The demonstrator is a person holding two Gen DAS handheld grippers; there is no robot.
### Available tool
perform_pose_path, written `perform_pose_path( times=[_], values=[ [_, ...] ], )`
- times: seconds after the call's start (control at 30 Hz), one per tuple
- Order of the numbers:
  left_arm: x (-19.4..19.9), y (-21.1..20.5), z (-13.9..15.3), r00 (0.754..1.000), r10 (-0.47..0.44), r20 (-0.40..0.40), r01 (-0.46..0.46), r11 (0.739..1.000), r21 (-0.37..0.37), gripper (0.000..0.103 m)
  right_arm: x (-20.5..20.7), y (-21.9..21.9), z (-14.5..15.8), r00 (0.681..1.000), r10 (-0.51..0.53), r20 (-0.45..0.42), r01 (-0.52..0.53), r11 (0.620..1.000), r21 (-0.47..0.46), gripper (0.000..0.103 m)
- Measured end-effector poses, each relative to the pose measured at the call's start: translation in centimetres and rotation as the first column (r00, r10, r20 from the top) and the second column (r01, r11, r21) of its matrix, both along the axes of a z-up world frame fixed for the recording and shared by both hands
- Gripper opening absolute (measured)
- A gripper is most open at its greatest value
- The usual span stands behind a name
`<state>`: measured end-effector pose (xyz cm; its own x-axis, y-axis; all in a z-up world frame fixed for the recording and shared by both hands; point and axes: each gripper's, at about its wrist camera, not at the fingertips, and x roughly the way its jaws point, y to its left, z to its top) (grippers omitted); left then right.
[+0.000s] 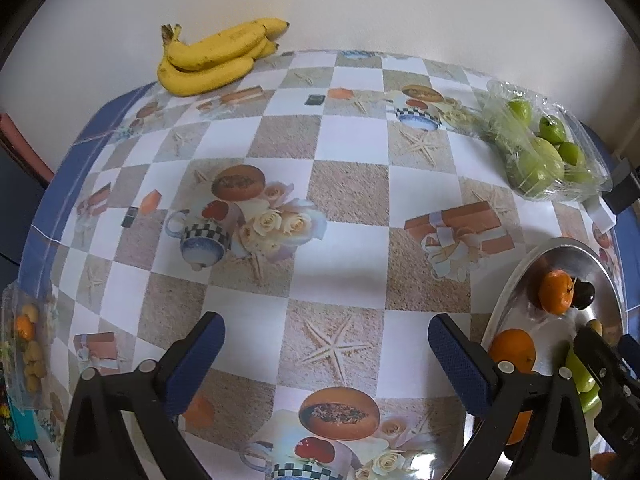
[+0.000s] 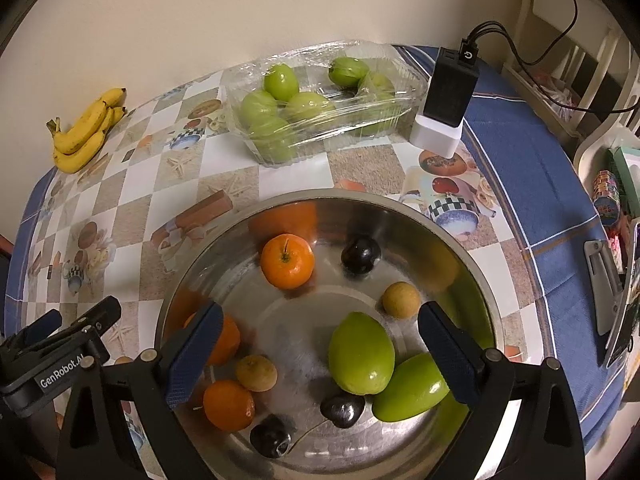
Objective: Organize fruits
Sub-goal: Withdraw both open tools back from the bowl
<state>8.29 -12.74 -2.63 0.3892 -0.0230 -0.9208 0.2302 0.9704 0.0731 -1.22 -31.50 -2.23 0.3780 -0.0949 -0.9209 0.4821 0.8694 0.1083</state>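
Fruits (image 2: 361,354) already crowd the steel bowl (image 2: 476,276) under the right gripper (image 2: 320,354), its jaws spread and empty like those of the left gripper (image 1: 326,354), so a careless descent may nudge round pieces rolling away.

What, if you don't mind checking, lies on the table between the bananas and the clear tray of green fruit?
Nothing: in the left wrist view, only bare patterned tablecloth lies between the bananas and the clear tray of green fruit.
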Motion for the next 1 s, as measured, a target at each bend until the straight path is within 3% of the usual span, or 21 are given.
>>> perform_pose_path(
  times=[0.27, 0.43, 0.57, 1.0],
  values=[
    [-1.2, 0.4, 1.2, 0.993, 0.021, 0.119, -0.034, 0.994, 0.106, 0.103, -0.3, 1.0, 0.3, 1.0, 0.023, 0.004, -0.023, 1.0, 0.002, 0.098],
    [-1.5, 1.3, 1.3, 0.992, 0.059, 0.111, -0.072, 0.99, 0.118, 0.103, -0.8, 1.5, 0.0, 1.0, 0.022, -0.012, -0.022, 1.0, 0.009, 0.098],
    [-2.1, 2.0, 0.7, 0.992, 0.077, 0.096, -0.094, 0.979, 0.184, 0.103, -1.5, 1.6, 0.0, 1.0, 0.012, -0.016, -0.011, 1.0, 0.011, 0.098],
    [-5.5, 4.1, 0.8, 0.996, 0.086, 0.03, -0.09, 0.977, 0.193, 0.103, -5.2, 2.5, 1.2, 1.0, -0.013, 0.001, 0.013, 1.0, 0.013, 0.098]
  ],
)
